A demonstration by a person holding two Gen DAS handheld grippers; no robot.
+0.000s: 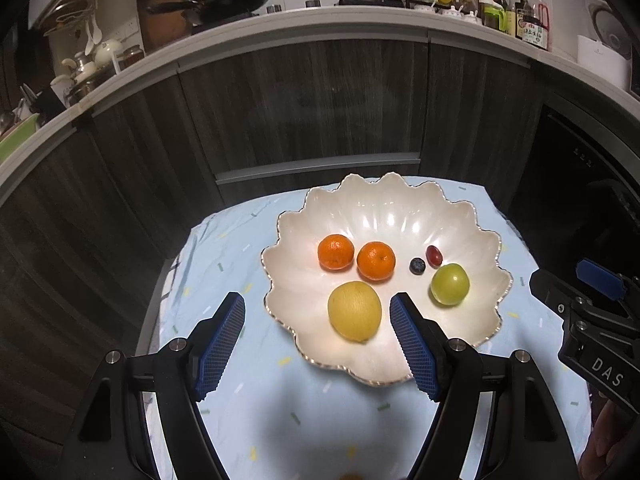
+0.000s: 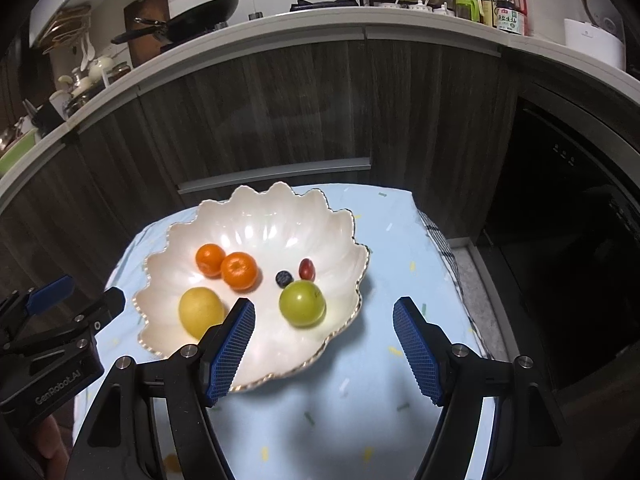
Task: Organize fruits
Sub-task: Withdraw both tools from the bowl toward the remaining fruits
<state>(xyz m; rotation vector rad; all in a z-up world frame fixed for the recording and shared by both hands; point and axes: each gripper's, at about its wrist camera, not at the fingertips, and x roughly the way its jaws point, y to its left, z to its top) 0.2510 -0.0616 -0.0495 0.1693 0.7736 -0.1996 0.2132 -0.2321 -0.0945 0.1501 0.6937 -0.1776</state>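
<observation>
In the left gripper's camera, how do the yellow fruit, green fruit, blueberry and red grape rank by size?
1. Yellow fruit, nearest the camera, so maybe flattered
2. Green fruit
3. Red grape and blueberry: too alike to rank

"DAS" in white capitals on the black body of the right hand-held gripper (image 1: 600, 284), seen from the left wrist. "GenRobot.AI" in grey on the body of the left hand-held gripper (image 2: 72, 296), seen from the right wrist. Soy sauce bottle (image 2: 511, 12) label on the tabletop: characters too small to read.

A small table under a pale blue cloth (image 1: 240, 420) bears one scalloped white bowl (image 1: 472, 220).
</observation>
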